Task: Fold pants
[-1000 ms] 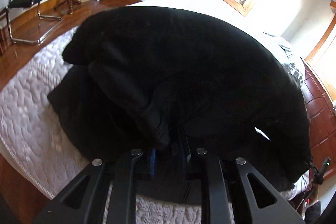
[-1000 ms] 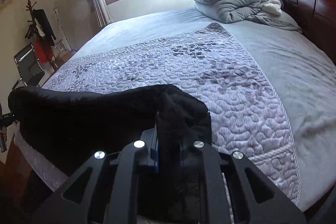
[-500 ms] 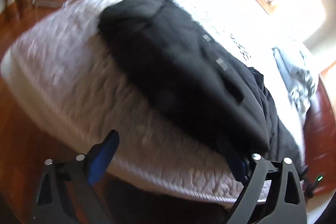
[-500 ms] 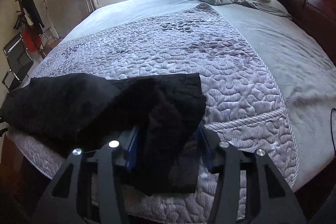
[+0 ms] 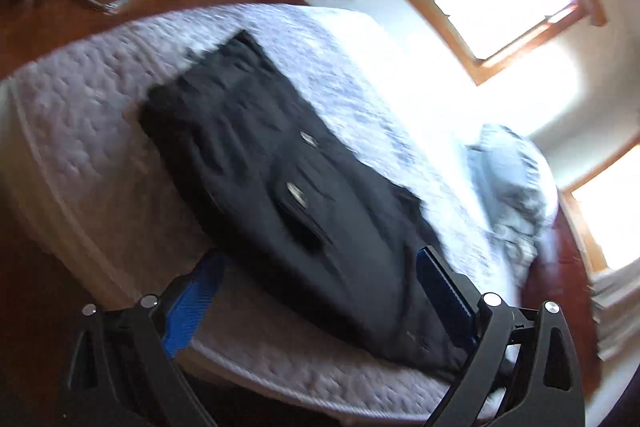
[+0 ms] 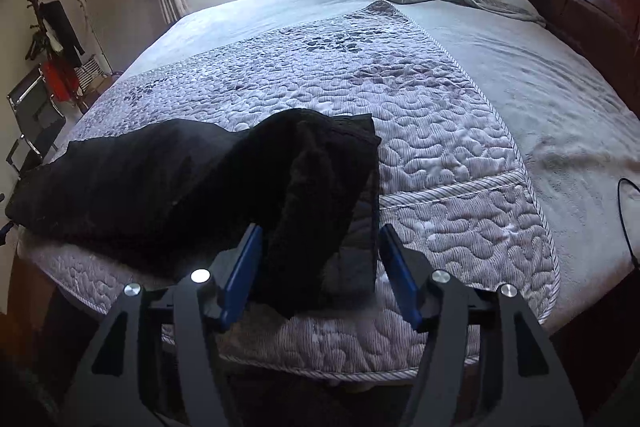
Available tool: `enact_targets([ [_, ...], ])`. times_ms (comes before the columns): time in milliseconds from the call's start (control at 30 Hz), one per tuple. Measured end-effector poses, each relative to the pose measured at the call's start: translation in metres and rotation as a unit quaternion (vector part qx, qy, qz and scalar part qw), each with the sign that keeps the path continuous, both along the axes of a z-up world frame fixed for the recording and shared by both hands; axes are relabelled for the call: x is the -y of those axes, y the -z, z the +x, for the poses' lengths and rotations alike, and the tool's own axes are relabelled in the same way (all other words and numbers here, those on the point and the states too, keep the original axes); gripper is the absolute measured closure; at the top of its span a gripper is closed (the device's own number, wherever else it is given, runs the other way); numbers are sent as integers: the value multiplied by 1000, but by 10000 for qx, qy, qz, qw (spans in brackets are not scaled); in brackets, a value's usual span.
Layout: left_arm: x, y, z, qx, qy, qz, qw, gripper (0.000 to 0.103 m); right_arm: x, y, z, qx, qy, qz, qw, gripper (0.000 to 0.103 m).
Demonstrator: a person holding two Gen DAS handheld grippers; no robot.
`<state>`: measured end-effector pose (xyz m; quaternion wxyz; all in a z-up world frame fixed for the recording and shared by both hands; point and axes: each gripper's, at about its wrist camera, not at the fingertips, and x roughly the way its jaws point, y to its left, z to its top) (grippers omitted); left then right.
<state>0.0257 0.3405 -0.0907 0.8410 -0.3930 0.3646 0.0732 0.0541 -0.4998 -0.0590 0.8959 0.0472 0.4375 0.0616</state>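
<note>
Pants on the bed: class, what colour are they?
Black; the pants show best in the right wrist view, lying on the quilted bedspread.

- I can read no words, brand names, numbers or signs in either view.
- The black pants [image 5: 280,195] carry two small pale patches, one toward 12 o'clock of the other; in my left view both are blurred and I cannot tell if anything is written on them.
- In my right view the pants [image 6: 168,179] show plain black cloth with nothing printed.
- The quilt [image 6: 420,115] under them has only a stitched pebble and flower pattern, no lettering.
</note>
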Motion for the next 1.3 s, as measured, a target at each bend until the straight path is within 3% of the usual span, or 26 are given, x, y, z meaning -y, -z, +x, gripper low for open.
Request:
enact_targets([
  [167,-3,15,36,-749,-293,224,9965,10,5,1,-12,-7,173,83,9998,42],
  [200,-3,20,41,-830,-292,209,9959,26,7,1,-15,-16,205,102,9997,41],
  [267,1,23,50,-860,-382,304,9951,41,8,1,-20,-45,263,131,9996,40],
  [300,3,21,55,-849,-417,475,9944,56,9,1,-23,-48,296,137,9995,38],
  [400,12,8,74,-658,-189,975,9929,84,11,0,-28,-45,368,212,9991,37],
  [500,22,-35,89,-62,-61,1304,9914,88,12,-1,-30,-16,432,214,9988,37],
  [567,32,-64,91,454,25,1738,9837,88,12,-3,-31,3,473,281,9985,37],
  [633,35,-74,91,652,138,2087,9757,87,12,-4,-33,34,470,340,9983,36],
  [667,31,-67,93,529,135,2200,9740,87,12,-4,-34,36,479,380,9981,35],
  [800,4,11,103,-859,57,2198,9718,85,14,-3,-36,-3,565,556,9969,35],
  [867,1,35,92,-1032,47,2152,9711,76,17,-4,-38,-21,659,691,9954,35],
  [900,1,39,84,-988,-47,2105,9726,66,19,-7,-39,-24,751,777,9941,34],
  [1033,7,29,56,-887,-401,1961,9757,29,27,-26,-47,70,999,1347,9858,29],
  [1200,23,8,26,-758,-523,2130,9727,13,6,-55,-49,14,832,1993,9764,23],
  [1300,40,-7,10,-549,-568,2059,9754,11,-23,-64,-39,-114,678,2119,9749,23],
])
